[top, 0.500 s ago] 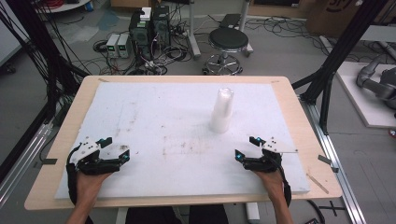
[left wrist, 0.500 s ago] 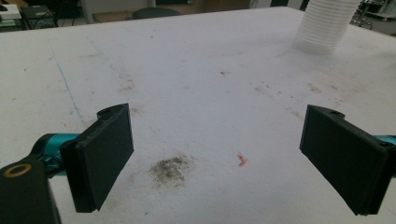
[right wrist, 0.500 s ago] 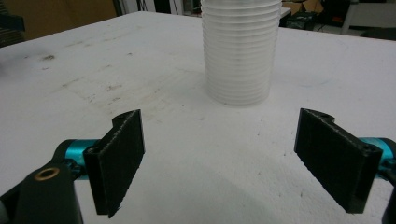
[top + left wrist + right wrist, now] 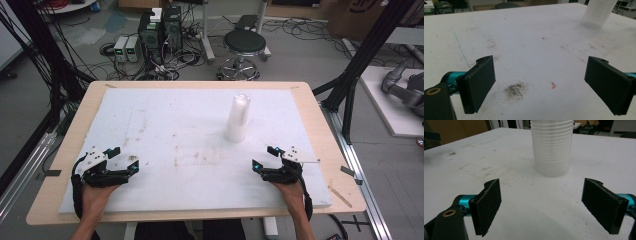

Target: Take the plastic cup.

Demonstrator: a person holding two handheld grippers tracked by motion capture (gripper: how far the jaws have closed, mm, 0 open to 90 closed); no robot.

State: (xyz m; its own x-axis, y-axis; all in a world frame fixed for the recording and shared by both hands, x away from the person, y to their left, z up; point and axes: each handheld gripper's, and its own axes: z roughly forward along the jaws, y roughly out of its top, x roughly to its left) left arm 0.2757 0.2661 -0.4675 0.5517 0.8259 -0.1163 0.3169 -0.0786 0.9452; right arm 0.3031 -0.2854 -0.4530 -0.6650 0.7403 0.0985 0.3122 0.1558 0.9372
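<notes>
Nothing moved; both grippers (image 4: 123, 158) (image 4: 264, 157) stay open.

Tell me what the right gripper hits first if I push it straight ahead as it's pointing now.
Most likely the stack of white cups: in the right gripper view it stands dead ahead between the open jaws, with bare white board before it. The right gripper looks aimed slightly left of it from above.

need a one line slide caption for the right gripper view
Right gripper open and empty above the stained white table, facing an upside-down stack of ribbed translucent plastic cups ahead.
</notes>
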